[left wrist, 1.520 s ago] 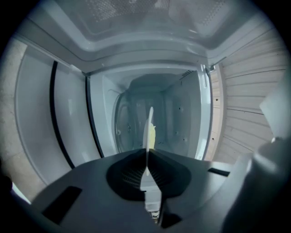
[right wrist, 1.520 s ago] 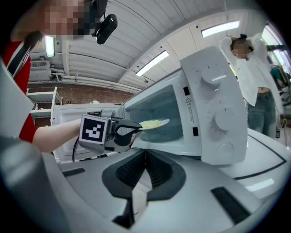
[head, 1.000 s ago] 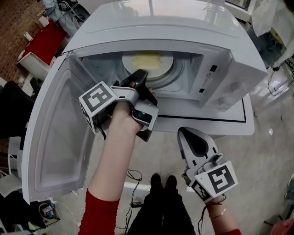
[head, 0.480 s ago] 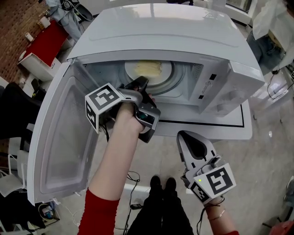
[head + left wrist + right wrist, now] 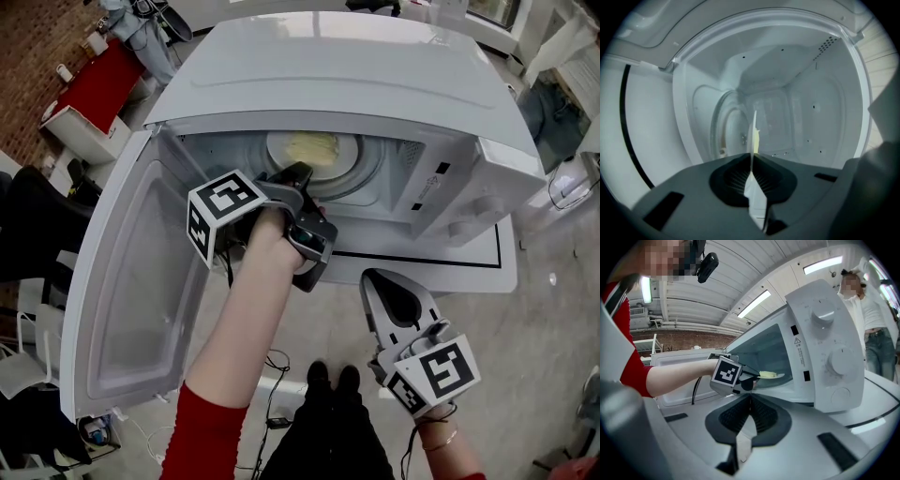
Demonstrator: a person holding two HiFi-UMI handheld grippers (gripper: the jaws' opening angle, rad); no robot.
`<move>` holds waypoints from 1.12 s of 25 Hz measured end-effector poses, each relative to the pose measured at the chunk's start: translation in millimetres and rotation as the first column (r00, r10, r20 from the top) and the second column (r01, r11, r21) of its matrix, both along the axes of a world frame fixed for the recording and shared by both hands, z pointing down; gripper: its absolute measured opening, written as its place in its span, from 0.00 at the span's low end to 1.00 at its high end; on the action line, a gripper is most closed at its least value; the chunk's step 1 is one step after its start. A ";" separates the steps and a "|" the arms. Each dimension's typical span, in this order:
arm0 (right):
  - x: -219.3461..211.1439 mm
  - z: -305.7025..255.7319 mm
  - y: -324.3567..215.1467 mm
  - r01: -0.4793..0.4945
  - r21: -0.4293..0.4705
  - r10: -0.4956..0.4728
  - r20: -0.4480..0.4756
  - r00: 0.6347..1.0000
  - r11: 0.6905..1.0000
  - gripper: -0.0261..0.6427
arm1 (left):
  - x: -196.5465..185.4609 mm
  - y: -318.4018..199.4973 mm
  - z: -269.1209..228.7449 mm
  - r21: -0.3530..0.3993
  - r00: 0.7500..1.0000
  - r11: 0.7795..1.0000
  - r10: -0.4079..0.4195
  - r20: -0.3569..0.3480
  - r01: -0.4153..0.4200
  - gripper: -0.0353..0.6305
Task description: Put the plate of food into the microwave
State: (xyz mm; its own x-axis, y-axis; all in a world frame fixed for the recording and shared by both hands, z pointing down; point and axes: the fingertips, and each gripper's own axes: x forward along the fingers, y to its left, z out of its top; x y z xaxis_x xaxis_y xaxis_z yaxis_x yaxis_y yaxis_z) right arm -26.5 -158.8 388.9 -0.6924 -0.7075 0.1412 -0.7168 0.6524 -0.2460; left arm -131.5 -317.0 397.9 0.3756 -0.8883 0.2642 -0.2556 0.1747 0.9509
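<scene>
Both jaws of our left gripper (image 5: 301, 172) pinch the plate (image 5: 347, 156) inside the microwave (image 5: 328, 66) (right gripper (image 5: 376, 277) closed, empty); seemingly unseated, so we lower, then release.

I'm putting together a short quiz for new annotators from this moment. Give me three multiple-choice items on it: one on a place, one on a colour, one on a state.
1. Where is the plate of food?
A. On a stove top
B. Inside the microwave
C. On top of the microwave

2. What colour is the food?
A. Pale yellow
B. Green
C. Red

3. How does the microwave's door stand?
A. Shut
B. Open a crack
C. Swung wide open

Answers:
1 B: the head view shows the plate within the cavity, its rim clamped by the left gripper.
2 A: the food shows pale yellow on the white plate.
3 C: the door hangs wide to the left in the head view, its inner face showing.
</scene>
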 end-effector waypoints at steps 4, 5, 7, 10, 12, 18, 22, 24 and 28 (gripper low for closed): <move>-3.3 0.3 -0.9 0.008 -0.012 -0.008 0.003 1.000 1.000 0.06 | 0.3 -1.0 0.4 -0.013 1.000 1.000 -0.014 -0.017 0.013 0.09; -4.0 0.4 -0.7 0.010 -0.015 -0.010 0.006 1.000 1.000 0.06 | 0.7 -0.7 0.8 -0.017 1.000 1.000 -0.017 -0.026 0.017 0.09; -5.0 -0.3 -0.3 0.013 -0.019 -0.013 0.012 1.000 1.000 0.06 | 1.3 0.0 1.5 -0.021 0.999 1.000 -0.023 -0.040 0.022 0.09; -5.7 -1.6 -0.4 0.014 -0.015 -0.014 0.020 1.000 1.000 0.06 | 1.5 -0.8 0.7 -0.017 0.999 1.000 -0.027 -0.041 0.026 0.09; -5.0 -0.2 -0.4 0.013 -0.017 -0.013 0.018 1.000 1.000 0.06 | 1.8 -2.2 0.2 -0.019 0.999 1.000 -0.022 -0.032 0.022 0.09; -3.1 0.9 -0.8 0.011 -0.030 -0.011 0.018 1.000 0.999 0.06 | 0.7 -2.9 1.0 -0.039 0.999 0.999 0.003 0.032 -0.002 0.10; -3.3 -2.0 -2.5 0.012 -0.022 -0.012 0.023 1.000 1.000 0.06 | -3.1 -4.1 0.4 -0.055 0.992 0.998 0.038 0.123 -0.031 0.13; -3.7 -2.9 -2.8 0.013 -0.023 -0.013 0.022 1.000 1.000 0.06 | -6.5 -4.3 -0.3 -0.056 0.986 0.997 0.051 0.161 -0.043 0.14; -5.6 -4.7 -3.6 0.017 -0.022 -0.016 0.020 1.000 1.000 0.06 | -11.4 -5.3 -2.1 -0.045 0.960 0.996 0.082 0.267 -0.072 0.17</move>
